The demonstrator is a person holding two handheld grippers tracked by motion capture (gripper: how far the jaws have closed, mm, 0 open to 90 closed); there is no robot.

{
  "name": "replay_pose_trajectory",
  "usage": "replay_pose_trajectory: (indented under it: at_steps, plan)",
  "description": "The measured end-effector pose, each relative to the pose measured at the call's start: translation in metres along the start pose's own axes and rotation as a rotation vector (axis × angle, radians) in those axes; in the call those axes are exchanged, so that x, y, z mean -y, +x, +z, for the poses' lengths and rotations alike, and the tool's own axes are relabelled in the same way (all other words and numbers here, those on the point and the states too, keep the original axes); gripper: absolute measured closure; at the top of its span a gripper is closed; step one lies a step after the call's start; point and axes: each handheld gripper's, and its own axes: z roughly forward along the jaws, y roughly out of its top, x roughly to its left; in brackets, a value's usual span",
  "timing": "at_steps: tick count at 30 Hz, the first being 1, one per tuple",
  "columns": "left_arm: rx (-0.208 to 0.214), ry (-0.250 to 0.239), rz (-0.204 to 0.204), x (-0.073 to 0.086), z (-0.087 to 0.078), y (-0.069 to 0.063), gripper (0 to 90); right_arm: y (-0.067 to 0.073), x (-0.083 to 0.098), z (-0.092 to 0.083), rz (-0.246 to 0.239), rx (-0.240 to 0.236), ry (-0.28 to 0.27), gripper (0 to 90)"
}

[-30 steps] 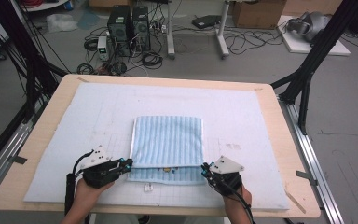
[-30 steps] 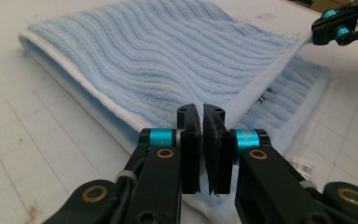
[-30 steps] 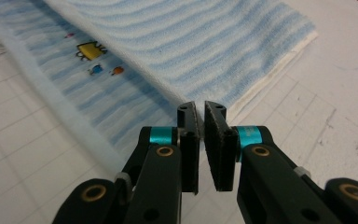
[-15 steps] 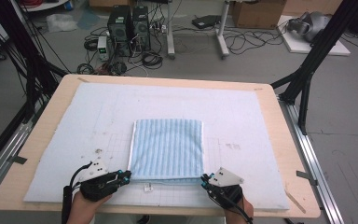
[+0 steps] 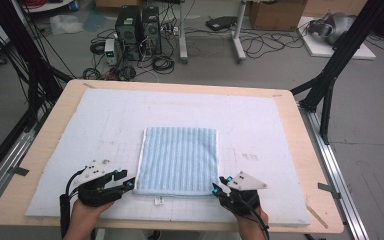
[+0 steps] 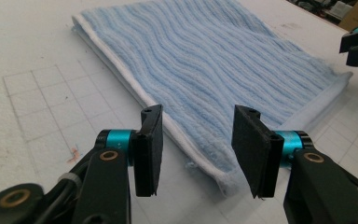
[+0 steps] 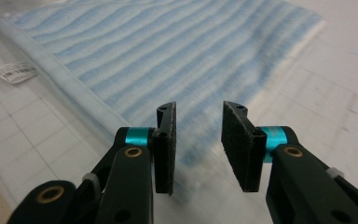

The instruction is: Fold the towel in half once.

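On white foam mat: folded, ribbed blue towel.

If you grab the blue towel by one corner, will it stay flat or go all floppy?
Probably floppy: the towel is soft, fuzzy cloth folded in layers, so it would likely droop and unfold. It looks light, and pushed, it would likely bunch up on the rough white mat.

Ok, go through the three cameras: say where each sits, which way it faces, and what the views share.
High view: above the table's near edge, looking forward and down on the folded blue towel; both hands enter from below with the left gripper and right gripper.
Left gripper view: rides that gripper, looking between open jaws at a towel corner.
Right gripper view: likewise, jaws open over the towel's edge.
Shared: all three show the towel on the white mat.
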Motion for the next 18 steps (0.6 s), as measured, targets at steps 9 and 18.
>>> replay_pose_trajectory:
  at_steps: [9, 18]
  plan:
    - [0.007, -0.005, -0.003, -0.009, 0.008, 0.008, 54.8, 0.002, 0.001, 0.026, -0.051, -0.05, 0.126, 67.5]
    - [0.04, 0.002, -0.007, -0.026, 0.032, 0.023, 54.1, -0.007, -0.004, 0.018, -0.057, -0.087, 0.14, 61.4]
